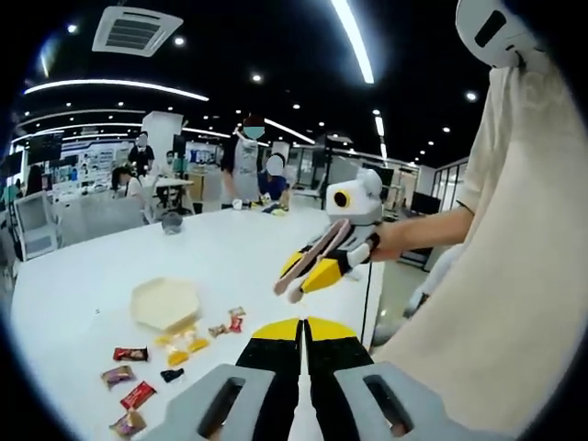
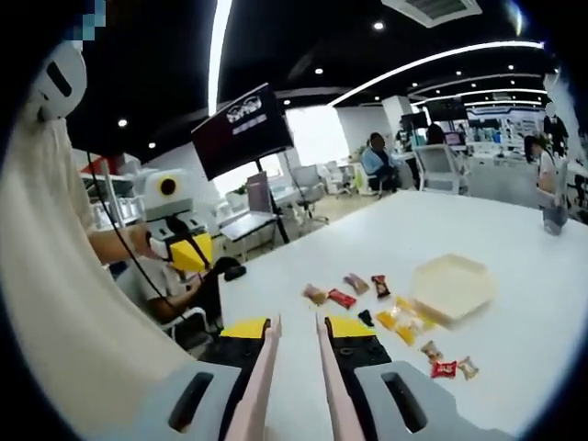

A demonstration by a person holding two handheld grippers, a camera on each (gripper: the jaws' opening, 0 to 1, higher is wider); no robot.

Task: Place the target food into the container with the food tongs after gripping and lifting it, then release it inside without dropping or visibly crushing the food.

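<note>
**Both grippers still high and off the food — tongs ride in my right jaws**

Left gripper (image 1: pixel 302 333): my yellow-tipped black jaws are clenched together, nothing between them. Right gripper (image 2: pixel 299 335): jaws slightly parted with two pale pink strips running up between them, which I read as the arms of the food tongs (image 2: pixel 262 386); grasping those. In the left gripper view my right gripper (image 1: pixel 317 266) shows mid-frame right, tong arms angling down-left toward the table.

Key relation: the pale yellow hexagonal container (image 1: pixel 164 302) sits on the white round table (image 1: pixel 230 248), lower left of my left jaws; in the right gripper view it's the mid-right of frame (image 2: pixel 450 287). Small wrapped candies in red, brown and dark wrappers (image 1: pixel 129 354) and yellow pieces (image 1: pixel 179 349) are scattered just beside it. From the tong tips the food lies ahead and to the right, well apart, no contact.

Hard to tell: which piece is the target; candies too small to read long axes. Tong tips are cut off by my own jaws in the right gripper view.
</note>
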